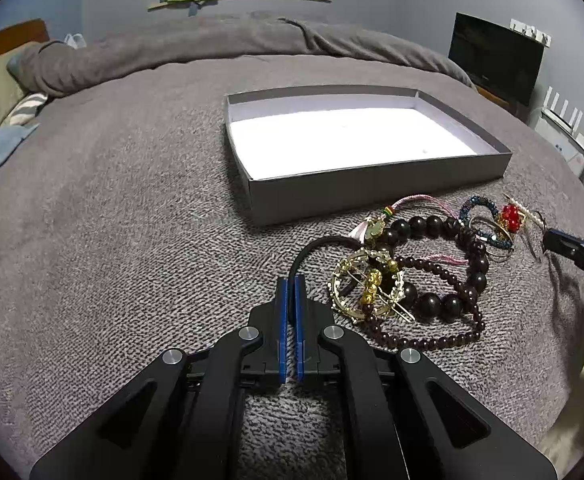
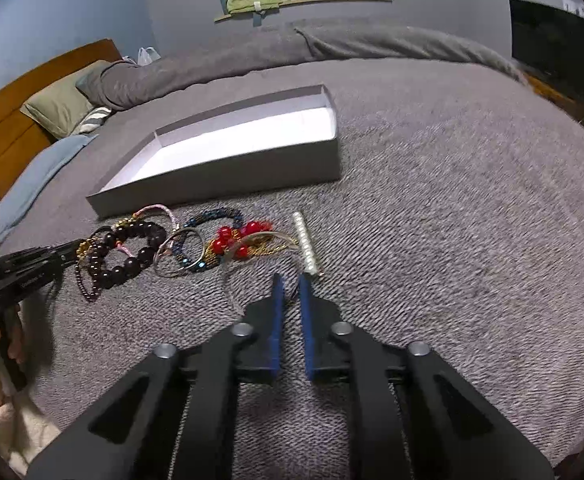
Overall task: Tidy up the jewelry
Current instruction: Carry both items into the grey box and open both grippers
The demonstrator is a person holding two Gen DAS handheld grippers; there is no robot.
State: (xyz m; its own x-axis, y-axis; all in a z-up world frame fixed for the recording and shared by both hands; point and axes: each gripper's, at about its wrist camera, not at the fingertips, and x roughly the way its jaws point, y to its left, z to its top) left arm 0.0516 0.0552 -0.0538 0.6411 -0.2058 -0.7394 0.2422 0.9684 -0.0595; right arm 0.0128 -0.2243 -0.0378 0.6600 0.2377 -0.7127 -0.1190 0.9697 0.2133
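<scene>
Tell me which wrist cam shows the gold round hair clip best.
Left wrist view. The gold round hair clip lies close and unobstructed just right of the left gripper, its ring, pin and gold beads distinct. In the right wrist view it is only a small gold patch behind the dark bead bracelets.

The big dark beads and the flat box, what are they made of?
The big dark beads look like polished wood or stone: round, glossy, with small highlights; which one I cannot tell. The flat box looks like matte grey cardboard, with thin straight walls and a white lining.
</scene>
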